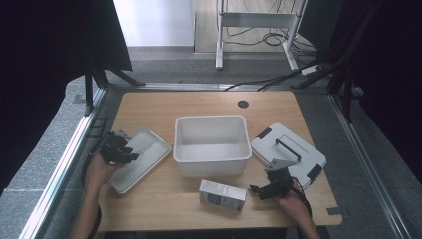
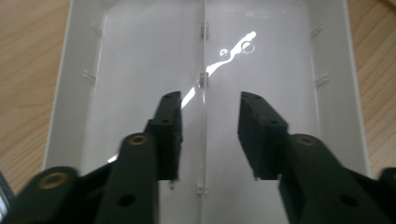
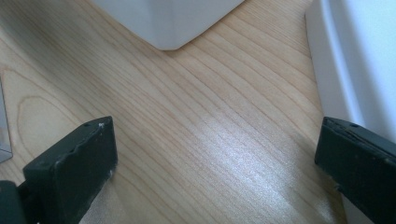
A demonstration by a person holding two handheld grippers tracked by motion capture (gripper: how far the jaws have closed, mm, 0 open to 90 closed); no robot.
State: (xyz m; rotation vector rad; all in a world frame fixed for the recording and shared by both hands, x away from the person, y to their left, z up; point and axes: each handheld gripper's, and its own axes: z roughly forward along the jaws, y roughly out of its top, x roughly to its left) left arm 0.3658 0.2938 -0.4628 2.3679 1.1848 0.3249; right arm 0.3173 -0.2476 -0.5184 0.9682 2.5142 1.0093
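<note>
No legible text anywhere.
Carton (image 1: 222,195) on the bench (image 1: 164,107) has dark print on its side, too small to read.

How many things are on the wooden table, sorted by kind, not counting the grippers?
Open white plastic bin: 1
Shallow white plastic tray: 1
White plastic lid with black handle and clips: 1
White and grey cardboard carton lying on its side: 1
Total: 4
</note>
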